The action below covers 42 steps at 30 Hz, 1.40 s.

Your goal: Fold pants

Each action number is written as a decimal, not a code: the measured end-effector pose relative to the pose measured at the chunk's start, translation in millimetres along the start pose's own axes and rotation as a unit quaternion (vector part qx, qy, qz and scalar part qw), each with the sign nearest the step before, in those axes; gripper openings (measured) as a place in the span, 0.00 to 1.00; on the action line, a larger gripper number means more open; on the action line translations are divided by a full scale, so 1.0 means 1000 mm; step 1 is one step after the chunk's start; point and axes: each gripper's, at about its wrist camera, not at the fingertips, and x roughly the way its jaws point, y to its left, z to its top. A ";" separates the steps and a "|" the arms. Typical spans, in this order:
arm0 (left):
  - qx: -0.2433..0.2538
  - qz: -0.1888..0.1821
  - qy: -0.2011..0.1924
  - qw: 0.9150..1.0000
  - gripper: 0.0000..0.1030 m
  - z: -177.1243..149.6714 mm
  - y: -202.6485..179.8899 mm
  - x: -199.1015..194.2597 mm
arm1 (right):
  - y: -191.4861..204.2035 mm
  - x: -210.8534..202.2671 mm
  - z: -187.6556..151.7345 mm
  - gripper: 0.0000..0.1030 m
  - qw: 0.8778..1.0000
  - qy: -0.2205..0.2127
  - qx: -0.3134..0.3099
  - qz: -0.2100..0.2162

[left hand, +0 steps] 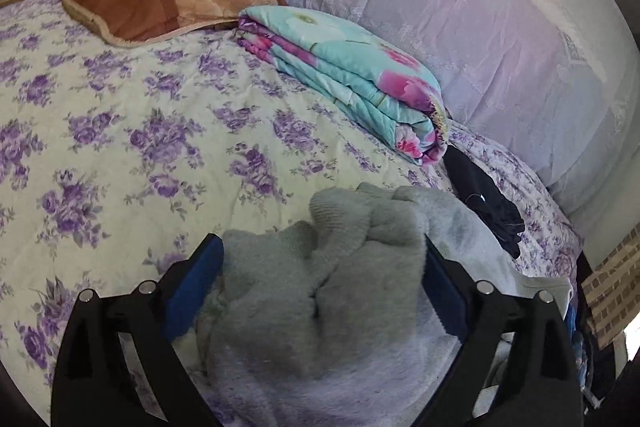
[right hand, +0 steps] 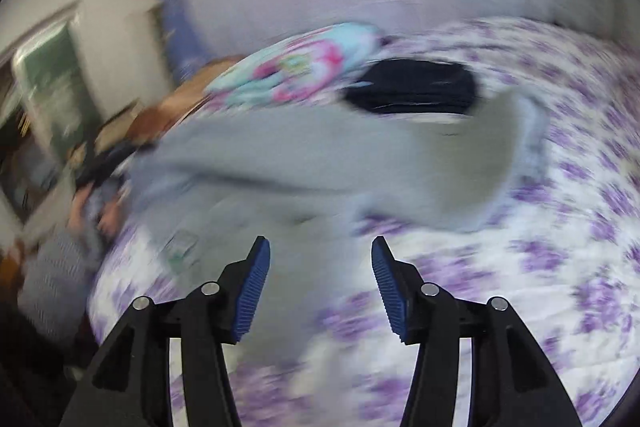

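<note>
Left wrist view: the left gripper has its blue-padded fingers spread wide, with a thick bunch of the grey pants packed between them and touching both pads; the fabric is fleecy, crumpled into several folds, and a ribbed band shows at its upper edge; the bunch fills the lower centre of the view and hides the bedding directly beneath it. The bedspread, pale with purple flowers, covers the bed; a folded turquoise quilt with pink blossoms lies on it along the far side; a brown and tan pillow lies beyond the quilt, its edge touching it; a dark garment lies just beside the near end of the quilt, close to the grey fabric; a pale lilac curtain hangs behind the bed.

Right wrist view, heavily blurred: the right gripper stands with its jaws apart and nothing between the pads; the pants stretch across the middle of the view over the bedspread, one end flaring upward at the right, a strip of grey fabric running down between the fingers without visible contact; the dark garment lies just beyond the pants, and the quilt beside it; whether the pants rest flat or hang lifted cannot be told through the blur.
</note>
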 end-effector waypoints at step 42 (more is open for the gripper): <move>-0.067 -0.059 0.096 0.991 0.90 -0.062 0.027 -0.061 | -0.178 -0.091 -0.142 0.07 0.872 -0.106 0.477 0.024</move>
